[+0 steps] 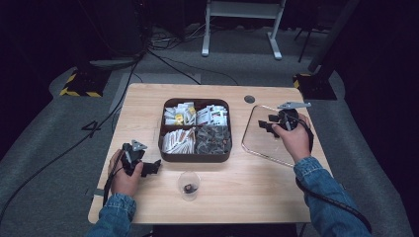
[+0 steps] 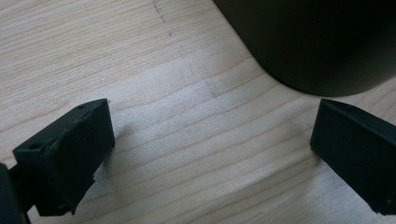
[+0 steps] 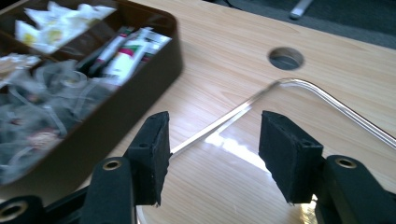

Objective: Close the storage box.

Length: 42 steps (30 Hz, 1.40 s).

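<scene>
Wooden table [image 1: 232, 187], dark brown box [image 1: 195, 157] w/ 4 compartments sits mid-table. Top-left compartment: white/yellow sachets [image 1: 180, 114]. Top-right: white packets w/ dark print [image 1: 212, 115]. Bottom-left: pale stick packets [image 1: 178, 140]. Bottom-right: grey mesh tea bags [image 1: 213, 138].

Clear lid [image 1: 267, 143] lies flat on the table, right of the box, near but not touching it. Rounded corners, thin raised rim. Cable hole [image 1: 250, 99] in the tabletop just beyond the lid's far-left corner.

Right gripper [image 1: 269, 126] is over the lid's far half, pointing left toward the box, person's right hand [image 1: 294, 140] wrapped around it. In the right gripper view the jaws are spread, nothing between the pads, lid's left rim [image 3: 224, 122] running through the gap at table level. Can't tell if the tips touch the lid surface. Box wall [image 3: 116, 112] is just left of the left jaw in that view, tea bags and packets visible inside.

Left gripper [image 1: 154, 167] is at the box's near-left corner, low on the table, left hand [image 1: 123, 178] holding it, tips pointing right. Left gripper view: jaws wide apart, bare wood between them, empty. Box's rounded corner [image 2: 317, 42] just ahead of the tips, apart from both.

Small clear cup [image 1: 188, 185] stands upright on the table just in front of the box, between the two hands, closer to the left gripper. Smth small & dark in the bottom, too small to ID.
</scene>
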Tool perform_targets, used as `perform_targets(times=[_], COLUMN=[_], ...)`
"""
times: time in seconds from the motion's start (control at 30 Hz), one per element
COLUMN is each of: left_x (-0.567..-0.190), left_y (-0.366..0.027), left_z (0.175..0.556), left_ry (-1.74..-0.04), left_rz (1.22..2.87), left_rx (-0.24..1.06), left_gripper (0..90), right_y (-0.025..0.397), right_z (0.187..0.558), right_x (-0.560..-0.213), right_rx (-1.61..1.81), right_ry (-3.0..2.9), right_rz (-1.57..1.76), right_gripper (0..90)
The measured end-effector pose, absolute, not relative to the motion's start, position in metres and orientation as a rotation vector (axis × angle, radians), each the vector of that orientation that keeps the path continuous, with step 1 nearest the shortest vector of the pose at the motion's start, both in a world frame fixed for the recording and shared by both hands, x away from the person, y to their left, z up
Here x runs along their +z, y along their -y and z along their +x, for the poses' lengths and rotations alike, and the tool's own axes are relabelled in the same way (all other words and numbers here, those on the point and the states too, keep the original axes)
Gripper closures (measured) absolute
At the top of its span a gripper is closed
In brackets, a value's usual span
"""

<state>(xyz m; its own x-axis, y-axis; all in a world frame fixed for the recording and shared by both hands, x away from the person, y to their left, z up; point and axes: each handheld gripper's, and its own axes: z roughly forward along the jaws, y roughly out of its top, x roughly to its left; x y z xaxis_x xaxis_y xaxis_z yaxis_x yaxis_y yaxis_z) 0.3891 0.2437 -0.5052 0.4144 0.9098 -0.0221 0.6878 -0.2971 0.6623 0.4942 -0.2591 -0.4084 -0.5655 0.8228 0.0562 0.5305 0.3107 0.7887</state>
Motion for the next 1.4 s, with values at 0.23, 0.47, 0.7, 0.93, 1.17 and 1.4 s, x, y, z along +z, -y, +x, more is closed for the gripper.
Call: perform_targets(times=[0.23, 0.47, 0.7, 0.93, 1.17, 1.4], left_x=[-0.505, -0.505, -0.505, -0.505, -0.505, -0.505], left_y=[-0.244, -0.244, -0.244, -0.244, -0.244, -0.244], left_z=[0.389, 0.389, 0.389, 0.389, 0.389, 0.389], left_ry=[-1.350, -1.350, -1.350, -1.349, -1.349, -1.349], left_rz=[2.078, 2.079, 2.079, 2.079, 2.078, 2.079], left_rx=[0.485, 0.485, 0.485, 0.485, 0.485, 0.485], left_gripper=[0.1, 0.1, 0.1, 0.1, 0.1, 0.1], right_y=[0.284, 0.299, 0.310, 0.312, 0.311, 0.310], right_z=[0.505, 0.511, 0.518, 0.520, 0.518, 0.516], right_x=[-0.422, -0.434, -0.455, -0.472, -0.480, -0.481], right_rx=[1.043, 0.982, 0.900, 0.856, 0.850, 0.845], right_ry=[-2.176, -2.151, -2.151, -2.180, -2.161, -2.153], right_rz=[1.317, 1.376, 1.433, 1.459, 1.453, 1.427], right_gripper=[43.5, 43.2, 46.1, 48.3, 58.7, 59.0])
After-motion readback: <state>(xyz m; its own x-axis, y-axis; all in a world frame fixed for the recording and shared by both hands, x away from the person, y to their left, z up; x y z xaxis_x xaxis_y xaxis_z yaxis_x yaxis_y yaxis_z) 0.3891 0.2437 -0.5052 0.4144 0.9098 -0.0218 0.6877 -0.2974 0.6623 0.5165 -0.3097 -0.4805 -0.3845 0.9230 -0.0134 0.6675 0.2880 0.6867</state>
